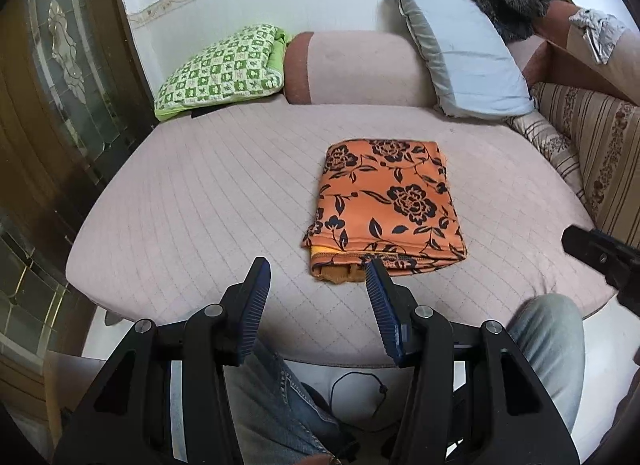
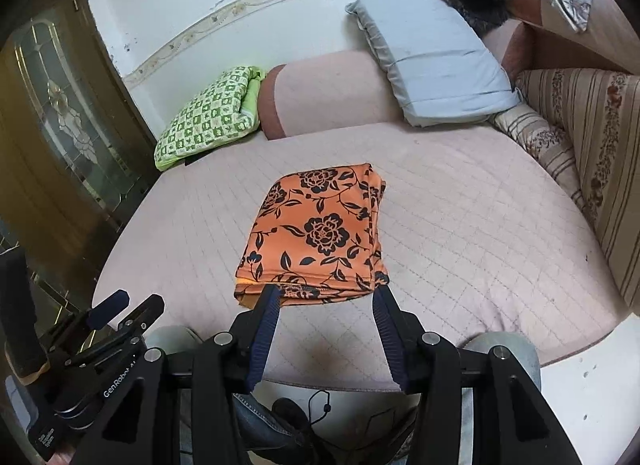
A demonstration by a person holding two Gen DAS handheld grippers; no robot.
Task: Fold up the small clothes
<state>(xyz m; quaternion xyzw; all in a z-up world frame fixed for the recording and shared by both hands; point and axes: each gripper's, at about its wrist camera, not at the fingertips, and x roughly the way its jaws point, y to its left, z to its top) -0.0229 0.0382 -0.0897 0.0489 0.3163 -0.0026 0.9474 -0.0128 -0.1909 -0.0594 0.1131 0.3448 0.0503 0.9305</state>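
An orange garment with a black flower print (image 1: 386,205) (image 2: 320,233) lies folded into a neat rectangle in the middle of the pink quilted mattress (image 1: 208,201) (image 2: 480,233). My left gripper (image 1: 318,267) hangs open above the mattress's near edge, just left of the garment's front hem, holding nothing. My right gripper (image 2: 325,296) is open too, raised in front of the folded garment's near hem, with nothing between its fingers. The left gripper (image 2: 124,307) shows at the lower left of the right wrist view. The right gripper's body (image 1: 600,253) shows at the right edge of the left wrist view.
A green checked pillow (image 1: 220,65) (image 2: 206,117), a pink bolster (image 1: 360,69) (image 2: 328,93) and a grey-blue pillow (image 1: 460,53) (image 2: 432,57) line the wall. A striped floral cushion (image 1: 592,145) (image 2: 580,137) borders the right side. The person's jeans-clad knees (image 1: 548,329) (image 2: 504,349) are at the near edge.
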